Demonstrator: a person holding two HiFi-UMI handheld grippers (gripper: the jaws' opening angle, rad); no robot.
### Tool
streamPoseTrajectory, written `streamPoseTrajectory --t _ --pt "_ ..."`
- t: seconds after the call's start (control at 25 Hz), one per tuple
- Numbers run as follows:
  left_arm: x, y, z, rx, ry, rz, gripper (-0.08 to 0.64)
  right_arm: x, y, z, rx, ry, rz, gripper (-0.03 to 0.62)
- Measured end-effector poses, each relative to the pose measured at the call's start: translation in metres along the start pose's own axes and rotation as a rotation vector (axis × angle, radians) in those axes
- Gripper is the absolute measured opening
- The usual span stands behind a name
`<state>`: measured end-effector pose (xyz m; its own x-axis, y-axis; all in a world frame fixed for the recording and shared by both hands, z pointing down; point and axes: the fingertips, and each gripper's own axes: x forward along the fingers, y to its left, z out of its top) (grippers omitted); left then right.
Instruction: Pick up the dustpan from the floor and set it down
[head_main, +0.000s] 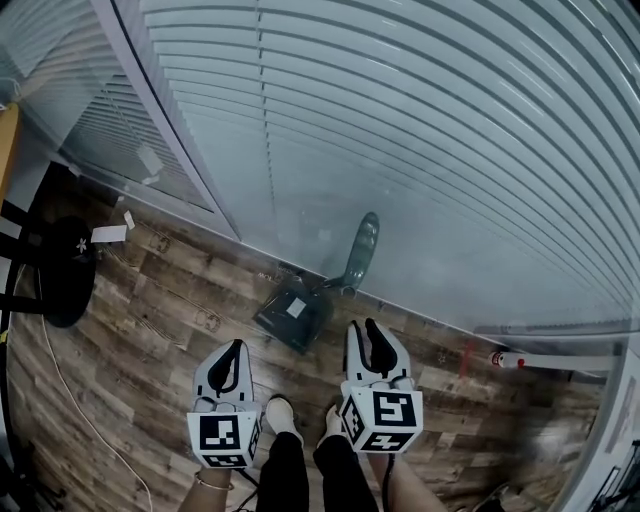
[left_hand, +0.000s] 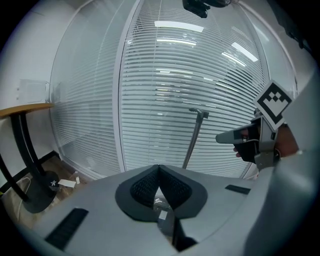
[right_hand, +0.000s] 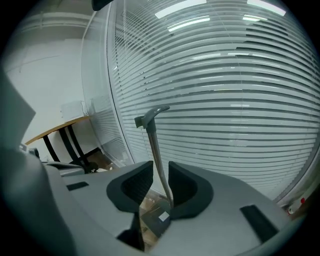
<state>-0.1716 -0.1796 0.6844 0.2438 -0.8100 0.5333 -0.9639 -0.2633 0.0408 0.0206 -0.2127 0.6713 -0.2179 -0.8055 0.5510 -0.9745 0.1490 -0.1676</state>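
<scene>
The dark grey dustpan (head_main: 293, 311) rests on the wood floor, and its long handle (head_main: 361, 250) rises against the glass wall with blinds. My right gripper (head_main: 362, 325) hovers just on the near side of it. In the right gripper view my right gripper (right_hand: 160, 167) is open, with the handle (right_hand: 152, 145) standing in the gap, close to the right-hand pad; I cannot tell whether they touch. The pan (right_hand: 157, 220) shows below the jaws. My left gripper (head_main: 238, 347) sits to the left of the pan, clear of it. Seen in its own view, the left gripper (left_hand: 159, 169) is shut on nothing.
The glass wall with blinds (head_main: 420, 150) runs right behind the dustpan. A black round table base (head_main: 65, 270) stands at the left, with paper scraps (head_main: 110, 233) and a white cable (head_main: 60, 380) on the floor. A red and white object (head_main: 507, 358) lies at the right. The person's feet (head_main: 280, 415) stand between the grippers.
</scene>
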Motion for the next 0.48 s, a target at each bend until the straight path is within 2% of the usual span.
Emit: streamPoseTrajectory --t 0.48 --pt "0.014 0.027 0.003 0.006 -0.001 0.021 0.017 0.028 0.012 0.009 0.006 -0.002 0.009 0.15"
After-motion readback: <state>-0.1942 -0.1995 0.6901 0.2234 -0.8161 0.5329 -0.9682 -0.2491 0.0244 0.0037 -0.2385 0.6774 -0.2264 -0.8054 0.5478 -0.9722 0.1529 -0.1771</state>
